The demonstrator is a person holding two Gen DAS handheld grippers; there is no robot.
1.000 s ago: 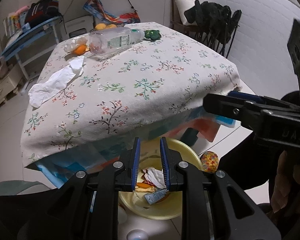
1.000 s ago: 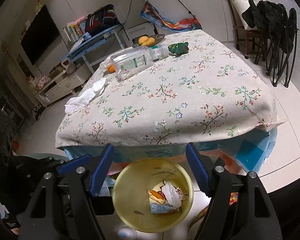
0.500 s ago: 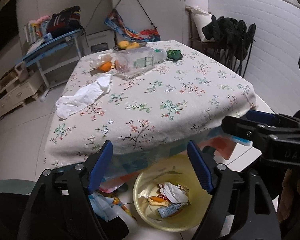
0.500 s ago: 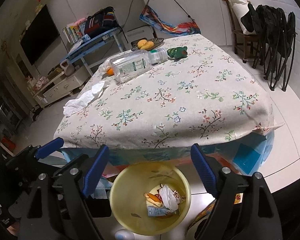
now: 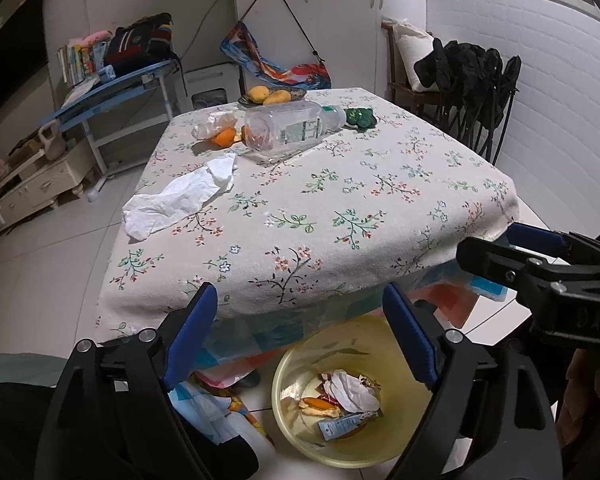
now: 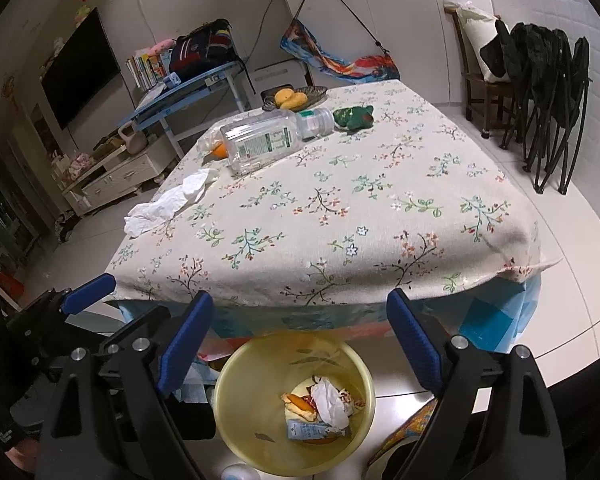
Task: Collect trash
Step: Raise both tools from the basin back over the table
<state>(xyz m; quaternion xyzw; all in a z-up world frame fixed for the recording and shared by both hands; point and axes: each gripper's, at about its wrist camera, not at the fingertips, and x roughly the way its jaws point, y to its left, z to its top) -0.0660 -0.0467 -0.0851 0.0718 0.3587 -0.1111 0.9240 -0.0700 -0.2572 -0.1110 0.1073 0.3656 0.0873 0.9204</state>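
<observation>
Left gripper is hanging over the near table edge with jaws spread wide, having just been opening, nothing between the blue pads, touching nothing. Right gripper is doing the same: jaws wide, just been opening a bit more, empty, no contact.

Yellow bin is sitting on the floor below the table's near edge, at 6 o'clock in both views, showing between each gripper's fingers. Inside it a crumpled white tissue, an orange peel piece and a small blue-grey carton are lying together.

On the floral tablecloth trash is waiting: a loose white paper tissue lying at 10 o'clock near the left edge; a clear plastic bottle lying on its side at 12 o'clock, cap end pointing right; an orange with a crumpled clear wrapper just left of the bottle's base; a green crumpled item just beside the cap end; a dish of yellow fruit sitting behind the bottle at the far edge.

Left wrist view is showing the right gripper's black body at 3 o'clock, and a colourful bag on the floor at 7 o'clock beside the bin. Right wrist view is showing the left gripper's fingertip at 9 o'clock, a dark TV screen at 10 o'clock, and a white cap-like object on the floor touching the frame bottom, which the left view is cutting off.
</observation>
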